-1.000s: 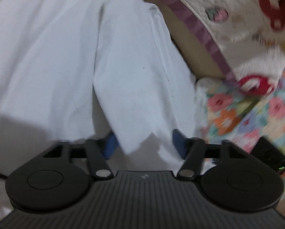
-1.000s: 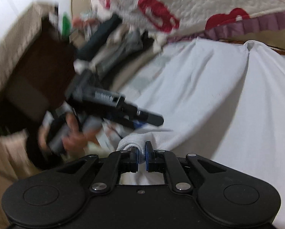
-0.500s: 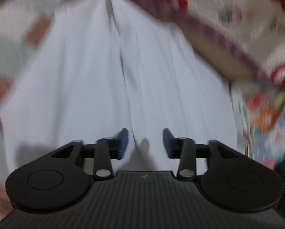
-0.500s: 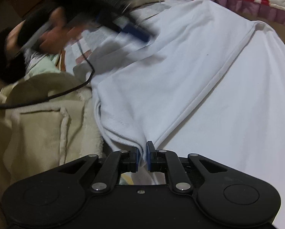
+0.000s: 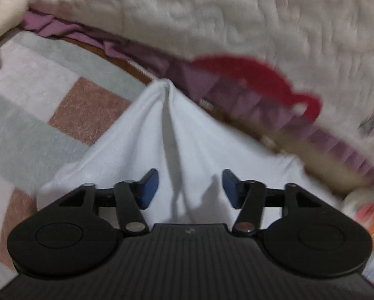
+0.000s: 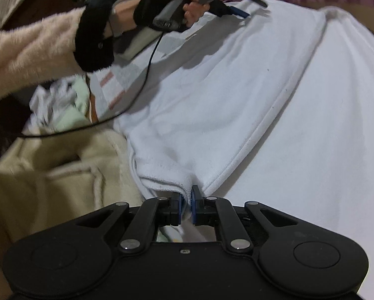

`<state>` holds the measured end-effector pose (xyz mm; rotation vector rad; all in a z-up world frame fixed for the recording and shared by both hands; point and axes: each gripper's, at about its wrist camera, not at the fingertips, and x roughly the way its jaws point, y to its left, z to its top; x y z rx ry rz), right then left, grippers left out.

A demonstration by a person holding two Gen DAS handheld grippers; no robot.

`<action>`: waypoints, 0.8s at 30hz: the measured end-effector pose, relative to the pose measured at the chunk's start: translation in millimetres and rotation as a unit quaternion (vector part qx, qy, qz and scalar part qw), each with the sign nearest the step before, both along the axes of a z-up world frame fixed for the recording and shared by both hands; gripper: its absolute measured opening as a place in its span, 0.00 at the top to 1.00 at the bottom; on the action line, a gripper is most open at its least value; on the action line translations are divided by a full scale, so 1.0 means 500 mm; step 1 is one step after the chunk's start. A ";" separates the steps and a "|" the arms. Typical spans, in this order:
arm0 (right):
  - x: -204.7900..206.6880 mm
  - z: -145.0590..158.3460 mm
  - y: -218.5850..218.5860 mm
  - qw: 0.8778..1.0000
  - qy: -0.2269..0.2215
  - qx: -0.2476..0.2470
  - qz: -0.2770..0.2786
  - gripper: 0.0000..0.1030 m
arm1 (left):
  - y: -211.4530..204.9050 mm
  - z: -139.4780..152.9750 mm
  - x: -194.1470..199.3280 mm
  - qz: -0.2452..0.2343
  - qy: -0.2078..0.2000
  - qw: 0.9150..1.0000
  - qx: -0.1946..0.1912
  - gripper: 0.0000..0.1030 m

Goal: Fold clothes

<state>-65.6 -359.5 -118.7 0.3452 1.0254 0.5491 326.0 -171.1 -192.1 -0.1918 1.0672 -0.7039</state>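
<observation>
The large white cotton garment (image 6: 299, 130) is lying spread across the bed, filling most of my right view and running up between my left tongs' fingers in the left view (image 5: 184, 145). A raised seam is crossing it diagonally from the near edge toward the far corner. Beyond it, a cream quilted blanket with red shapes and a purple border (image 5: 237, 20) is lying blurred along the far side. Under the garment's left edge, a checked fleece blanket in pale green, white and brown squares (image 5: 36, 105) is showing. Near my right side, a cream fleecy cloth (image 6: 69, 175) is bunching beside the garment's hem.

My left hand (image 6: 187, 7), in a fluffy pink sleeve (image 6: 29, 52), is holding the left tongs over the garment's far edge. My left tongs (image 5: 190, 187) are standing wide apart with nothing gripped, white cloth lying below the 2 blue pads. My right tongs (image 6: 186, 206) are pinching the garment's folded hem, nearly closed on it.
</observation>
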 end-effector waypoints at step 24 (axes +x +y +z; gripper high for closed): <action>-0.027 0.036 0.120 0.973 -0.076 -0.188 0.107 0.64 | 0.159 0.033 -0.262 -0.102 -0.006 0.995 0.006 0.60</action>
